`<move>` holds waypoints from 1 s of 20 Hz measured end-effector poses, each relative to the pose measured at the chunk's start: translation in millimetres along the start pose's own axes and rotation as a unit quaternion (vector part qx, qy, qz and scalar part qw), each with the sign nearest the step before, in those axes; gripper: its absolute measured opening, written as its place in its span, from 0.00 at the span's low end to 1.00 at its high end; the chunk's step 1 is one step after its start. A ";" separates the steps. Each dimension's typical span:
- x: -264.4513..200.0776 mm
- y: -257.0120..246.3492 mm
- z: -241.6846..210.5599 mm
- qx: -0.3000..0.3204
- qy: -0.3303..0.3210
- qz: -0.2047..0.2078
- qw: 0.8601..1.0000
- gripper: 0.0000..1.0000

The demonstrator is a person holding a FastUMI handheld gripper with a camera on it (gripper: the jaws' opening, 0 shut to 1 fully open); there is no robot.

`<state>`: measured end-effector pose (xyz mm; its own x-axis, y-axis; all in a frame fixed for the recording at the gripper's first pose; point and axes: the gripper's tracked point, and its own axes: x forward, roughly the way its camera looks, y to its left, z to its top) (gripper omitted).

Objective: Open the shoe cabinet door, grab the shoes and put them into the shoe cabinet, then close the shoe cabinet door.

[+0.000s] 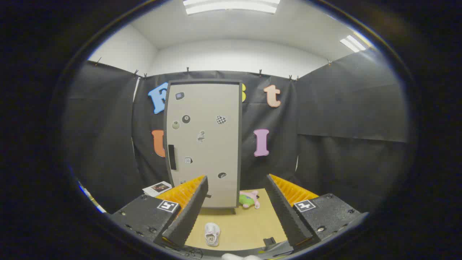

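Door shut, nothing started. Your gripper (238,213) holds nothing, fingers spread wide apart at the bottom of the frame.

Left of centre: a printed card (157,187) lies on the floor by the left cloth wall, just behind the left finger (189,209). It could likely catch on the door as it swings out.

Centre: the shoe cabinet (204,144) stands upright and closed against the back cloth. Its dark handle (172,157) sits on the left edge, mid-height; hinges look to be on the right, so the door probably sweeps toward you. The cabinet seems light, and a hard pull may drag or tip it.

Lower centre: the white shoe (212,234) lies on the tan floor mat (249,224) between your fingers, well apart from the cabinet. It may sit in the door's path.

Right of centre: a green and pink soft toy (249,199) touches the cabinet's bottom right corner, possibly crowding the hinge side. Beyond it the mat gives open room.
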<state>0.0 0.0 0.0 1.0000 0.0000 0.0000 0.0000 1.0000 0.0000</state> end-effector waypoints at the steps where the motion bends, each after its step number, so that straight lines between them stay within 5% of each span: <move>1: -0.5 -0.1 0.3 0.001 -0.001 -0.001 1.000 1.00; 20: 26.5 17.3 -5.1 -0.004 0.009 -0.003 1.000 1.00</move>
<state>26.5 17.3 -5.1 0.9998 -0.0065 -0.0181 0.0064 0.9999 -0.0090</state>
